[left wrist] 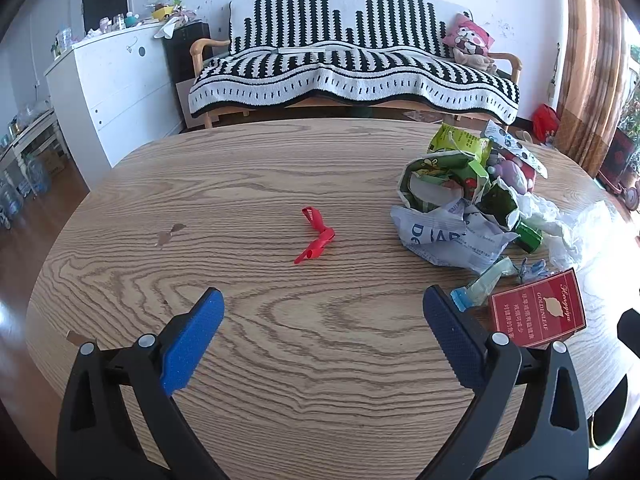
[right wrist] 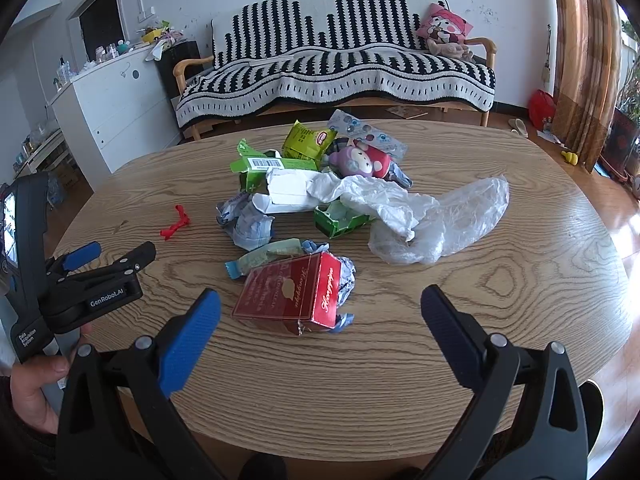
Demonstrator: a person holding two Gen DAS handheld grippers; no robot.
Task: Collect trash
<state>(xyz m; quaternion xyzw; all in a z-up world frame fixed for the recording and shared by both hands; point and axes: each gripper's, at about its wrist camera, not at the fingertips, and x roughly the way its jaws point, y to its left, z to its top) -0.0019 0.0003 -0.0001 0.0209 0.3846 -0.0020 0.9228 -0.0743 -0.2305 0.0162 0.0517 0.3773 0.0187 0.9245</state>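
A pile of trash lies on the wooden table [right wrist: 500,280]: a red cigarette box [right wrist: 292,296], green cartons [right wrist: 340,220], a yellow-green snack bag [right wrist: 308,142], crumpled grey-blue wrappers [right wrist: 250,224], a clear plastic bag [right wrist: 448,220] and a pink toy figure [right wrist: 366,162]. A small red strip [left wrist: 314,236] lies apart to the left of the pile. My left gripper [left wrist: 322,306] is open and empty, short of the red strip; the red box [left wrist: 538,308] is to its right. My right gripper [right wrist: 320,308] is open, its fingers on either side of the red box without touching it.
The left gripper [right wrist: 88,276] shows at the left edge of the right wrist view, held by a hand. Beyond the table stand a sofa [left wrist: 352,68] with a black-and-white striped cover and a white cabinet [left wrist: 112,84]. A brown curtain [left wrist: 588,60] hangs at right.
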